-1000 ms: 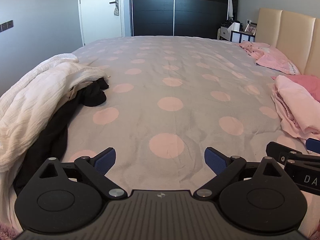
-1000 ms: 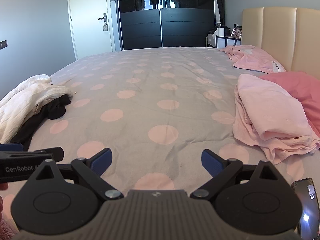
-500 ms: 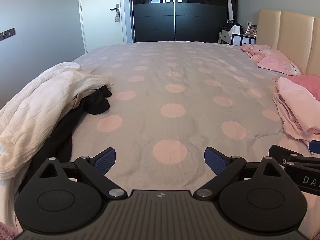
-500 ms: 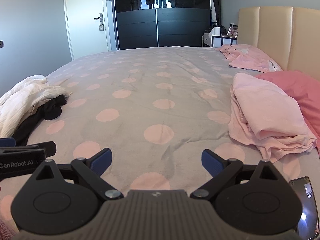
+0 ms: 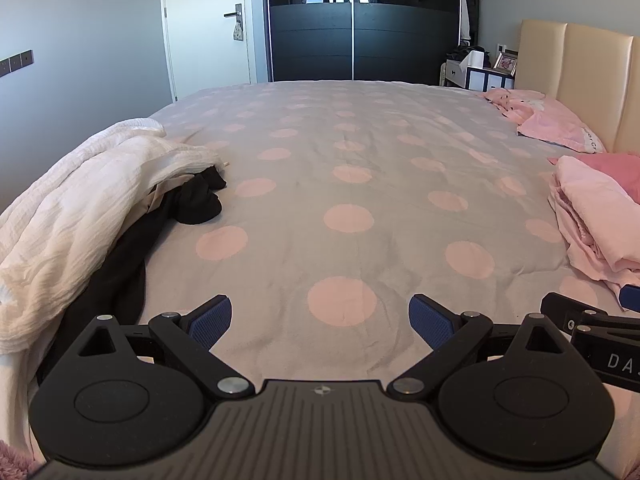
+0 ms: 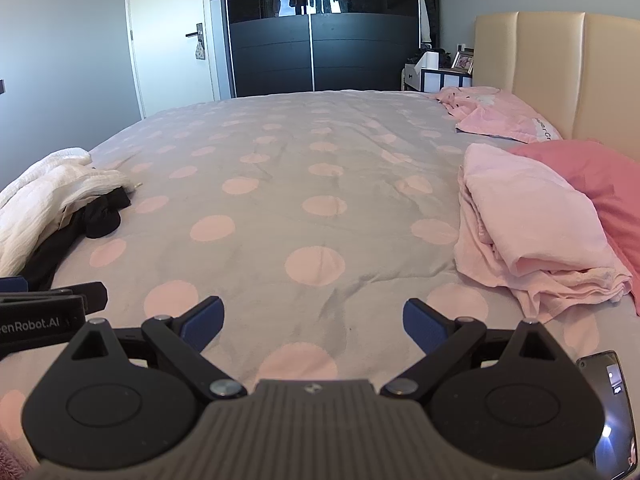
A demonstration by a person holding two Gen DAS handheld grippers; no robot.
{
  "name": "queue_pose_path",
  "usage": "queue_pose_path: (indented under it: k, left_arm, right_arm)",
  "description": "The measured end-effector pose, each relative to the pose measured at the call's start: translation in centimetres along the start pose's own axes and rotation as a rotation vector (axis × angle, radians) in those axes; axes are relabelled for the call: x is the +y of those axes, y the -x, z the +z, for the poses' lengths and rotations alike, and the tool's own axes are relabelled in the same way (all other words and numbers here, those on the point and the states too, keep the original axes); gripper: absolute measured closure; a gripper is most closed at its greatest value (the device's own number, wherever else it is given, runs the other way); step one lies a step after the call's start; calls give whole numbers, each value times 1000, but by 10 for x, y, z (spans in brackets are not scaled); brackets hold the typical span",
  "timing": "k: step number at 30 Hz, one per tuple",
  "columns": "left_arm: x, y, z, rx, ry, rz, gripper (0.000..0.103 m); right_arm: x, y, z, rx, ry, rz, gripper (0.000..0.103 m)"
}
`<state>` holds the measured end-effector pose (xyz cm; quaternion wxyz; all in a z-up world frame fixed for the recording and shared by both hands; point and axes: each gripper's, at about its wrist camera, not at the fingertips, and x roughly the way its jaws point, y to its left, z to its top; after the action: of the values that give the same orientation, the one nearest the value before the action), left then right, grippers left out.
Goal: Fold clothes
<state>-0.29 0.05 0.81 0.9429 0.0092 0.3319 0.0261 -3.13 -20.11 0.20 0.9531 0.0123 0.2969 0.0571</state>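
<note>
The left gripper [image 5: 320,316] and the right gripper [image 6: 313,320] both hover over the near edge of the bedspread [image 5: 352,152], fingers spread wide and holding nothing. The white garment [image 5: 80,208] lies heaped at the left edge, well left of the left gripper's fingers, with the black garment [image 5: 196,200] partly under it. The folded pink clothes [image 6: 528,224] lie at the right, beyond the right gripper's right finger, against a darker pink pillow [image 6: 608,184].
</note>
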Motion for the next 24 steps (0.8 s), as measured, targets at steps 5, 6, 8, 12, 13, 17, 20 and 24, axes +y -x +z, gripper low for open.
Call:
queue_pose_path:
  k: [5,6,8,12,13,17,20,24]
  left_arm:
    - [0,0,0,3,1,1,6]
    - [0,-1,0,4,2,1,6]
    - [0,-1,0,5,1,2,6]
    - [0,-1,0,5,1,3,6]
    - [0,-1,0,5,1,4,6]
    - [0,-1,0,6,-1,5,6]
    - [0,-1,-1,7,-4,4,6]
    - [0,-1,-1,8,-3,7,6]
  right_arm:
    - [1,0,0,1,-1,-2,6]
    - [1,0,0,1,0,-2,6]
    - [1,0,0,1,0,-1,6]
    - [0,1,0,0,-1,1,6]
    - [-1,1,0,0,-1,1,6]
    - [-1,1,-1,0,0,1,6]
    - [-1,1,-1,1,-1,4,6]
    - [-2,0,-1,2,-2,8,6]
